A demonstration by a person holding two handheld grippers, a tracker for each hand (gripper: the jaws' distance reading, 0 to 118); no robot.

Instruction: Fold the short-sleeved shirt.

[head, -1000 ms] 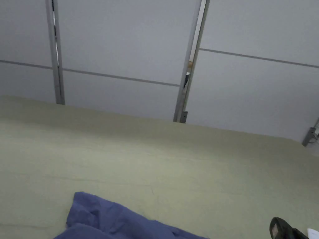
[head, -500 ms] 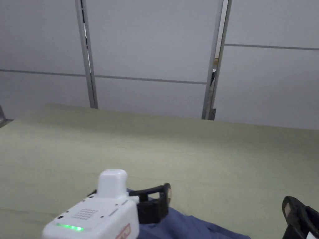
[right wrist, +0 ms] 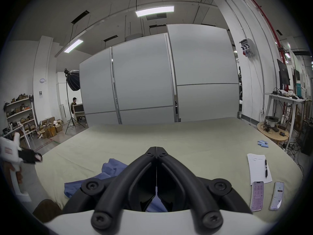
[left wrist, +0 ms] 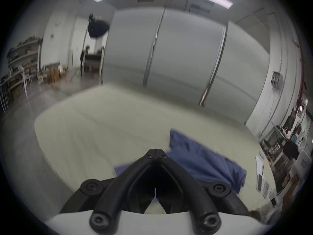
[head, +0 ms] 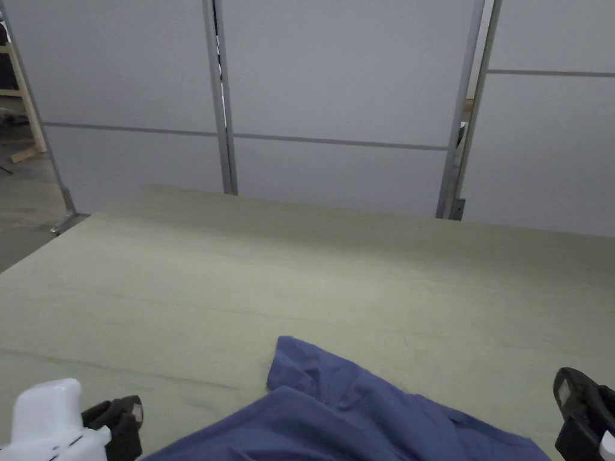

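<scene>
Shirt (head: 336,414), blue and crumpled, lies at the near edge of the green table (head: 300,282). Left gripper (left wrist: 156,150) hovers off to its left, jaws closed with tips meeting on nothing. Right gripper (right wrist: 156,148) sits above the shirt's right part, jaws likewise pressed together and empty. Two phones (right wrist: 257,195) and paper (right wrist: 257,167) lie further right.
</scene>
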